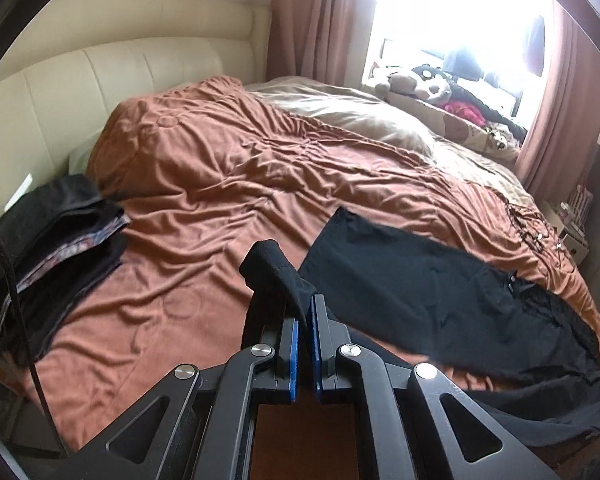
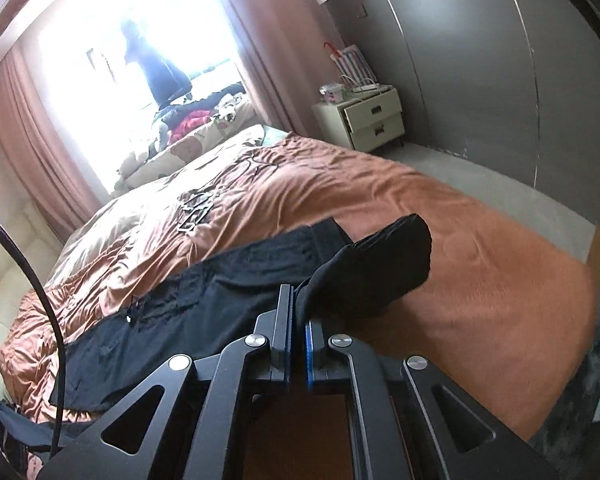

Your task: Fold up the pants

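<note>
- You are at the start of a fold: the black pants [image 1: 440, 280] lie spread across the brown bedspread [image 1: 220, 168], and you have picked up one edge with both tools
- Your left gripper [image 1: 304, 320] has its jaws pinched tight on a bit of the black cloth, which sticks up in a little flap above the blue pads
- Your right gripper [image 2: 298, 316] is also clamped on the pants [image 2: 204, 280], and a rounded lump of black cloth bulges out past its tips
- I cannot tell which end of the pants each one holds
- Both grippers sit low, close to the bed, and point forward across it; the left looks toward the cream headboard [image 1: 100, 80], the right toward the small bedside cabinet [image 2: 364, 120]
- Next, I think you should lift both corners together and carry them over the rest of the pants, so the edges meet
- Keep both sides level, or the fold will come out crooked
- Stay away from the pile of folded dark clothes [image 1: 60, 248] on the left of the bed
</note>
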The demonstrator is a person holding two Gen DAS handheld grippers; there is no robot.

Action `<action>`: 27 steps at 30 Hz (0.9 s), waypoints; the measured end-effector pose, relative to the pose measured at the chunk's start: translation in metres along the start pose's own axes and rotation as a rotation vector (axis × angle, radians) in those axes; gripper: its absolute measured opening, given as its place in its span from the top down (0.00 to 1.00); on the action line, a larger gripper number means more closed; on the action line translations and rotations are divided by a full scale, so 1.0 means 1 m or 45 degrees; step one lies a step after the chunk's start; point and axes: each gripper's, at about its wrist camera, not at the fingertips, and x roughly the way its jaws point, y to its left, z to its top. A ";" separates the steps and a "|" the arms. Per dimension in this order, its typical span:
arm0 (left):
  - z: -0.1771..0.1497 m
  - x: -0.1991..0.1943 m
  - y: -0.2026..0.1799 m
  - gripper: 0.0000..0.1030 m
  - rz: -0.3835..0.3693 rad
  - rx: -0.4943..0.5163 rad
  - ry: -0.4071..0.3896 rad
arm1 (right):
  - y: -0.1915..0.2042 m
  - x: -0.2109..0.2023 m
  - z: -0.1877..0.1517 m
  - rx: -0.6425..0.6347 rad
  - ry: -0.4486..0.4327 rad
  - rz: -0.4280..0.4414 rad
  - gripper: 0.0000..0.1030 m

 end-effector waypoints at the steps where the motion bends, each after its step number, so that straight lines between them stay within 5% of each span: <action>1: 0.006 0.005 -0.002 0.94 -0.005 0.003 0.000 | 0.003 0.004 0.004 -0.008 -0.002 -0.003 0.99; 15: 0.065 0.083 -0.031 0.94 -0.053 -0.011 0.081 | 0.044 0.090 0.053 -0.083 0.054 -0.067 0.99; 27: 0.095 0.182 -0.055 0.94 -0.047 0.036 0.196 | 0.059 0.203 0.085 -0.109 0.199 -0.192 0.99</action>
